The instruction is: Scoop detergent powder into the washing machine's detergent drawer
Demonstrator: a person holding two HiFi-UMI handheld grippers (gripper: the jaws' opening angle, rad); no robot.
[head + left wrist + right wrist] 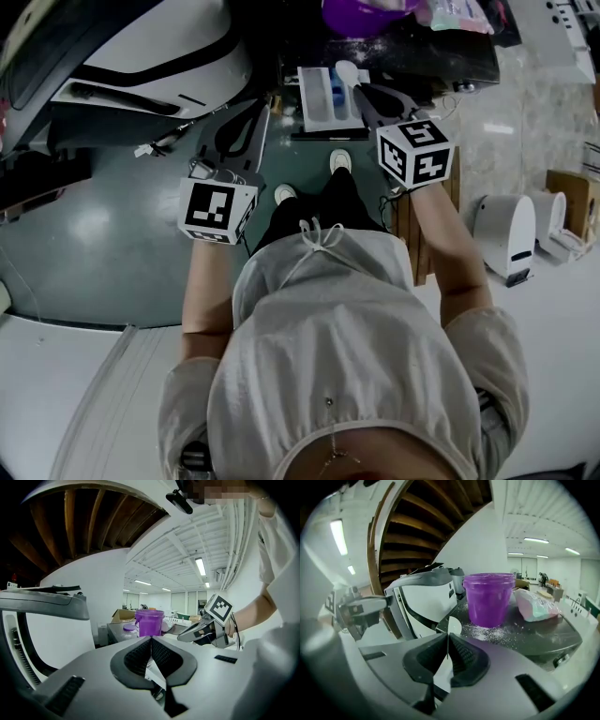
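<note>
Just now gripping the white scoop (345,71) by its handle in the right hand-held gripper (447,640), at the detergent drawer's (314,105) far right corner before the purple tub (488,599), with the left hand-held gripper (151,641) clenched empty.

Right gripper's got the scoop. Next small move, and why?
Probably ease the right gripper forward and up to dip the scoop into the purple tub. Its jaws are shut on the scoop's handle, the bowl sits short of the tub, and I can't see powder in it. The drawer stands open.
</note>
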